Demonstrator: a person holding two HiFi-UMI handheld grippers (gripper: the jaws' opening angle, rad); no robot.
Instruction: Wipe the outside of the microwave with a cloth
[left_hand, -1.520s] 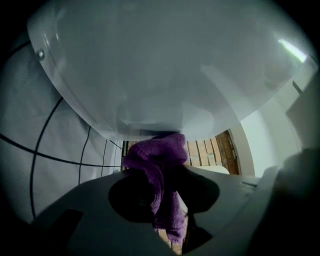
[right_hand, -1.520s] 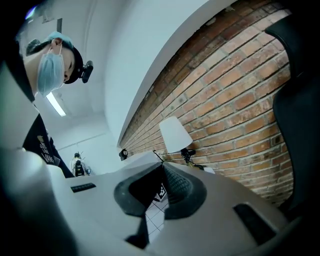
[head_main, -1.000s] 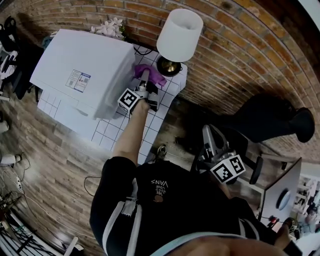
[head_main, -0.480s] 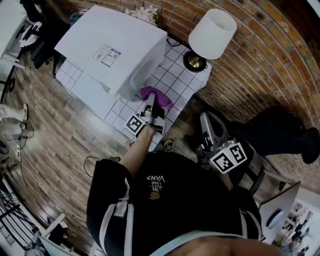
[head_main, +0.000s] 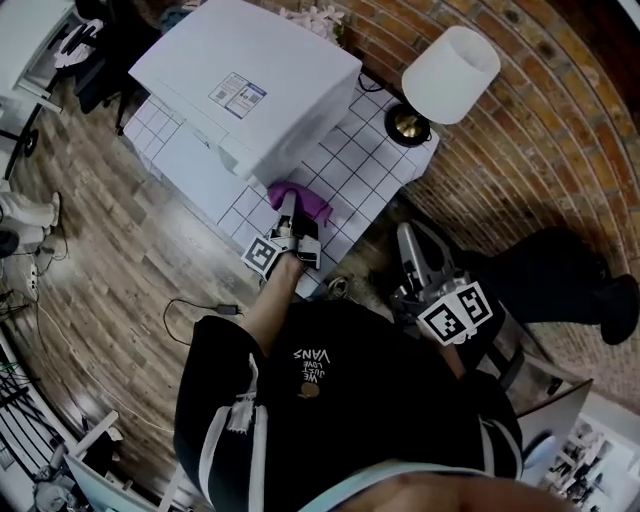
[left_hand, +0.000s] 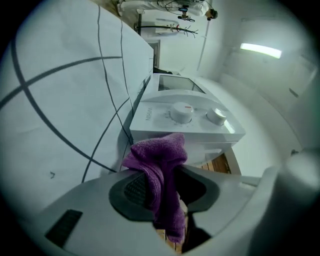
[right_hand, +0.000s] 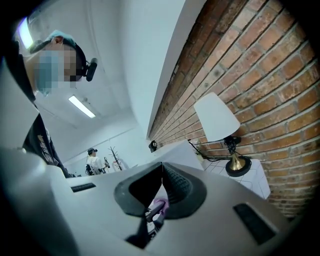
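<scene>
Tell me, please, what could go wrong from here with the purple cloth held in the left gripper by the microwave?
1. The cloth is only pinched in the left gripper, one end dangling; rubbing might pull it free.
2. It sits close to the two knobs on the microwave; a swipe could turn one.
3. The lamp shares the tiled table; a wide sweep might knock it.

Purple cloth (left_hand: 157, 160); white microwave (head_main: 250, 95) with 2 pale dials. The bench (head_main: 365, 170) is white with a dark grid. Red-brown brick wall (head_main: 560, 130) — white lamp shade (head_main: 450, 62), brass-coloured lamp base (head_main: 408, 122).
</scene>
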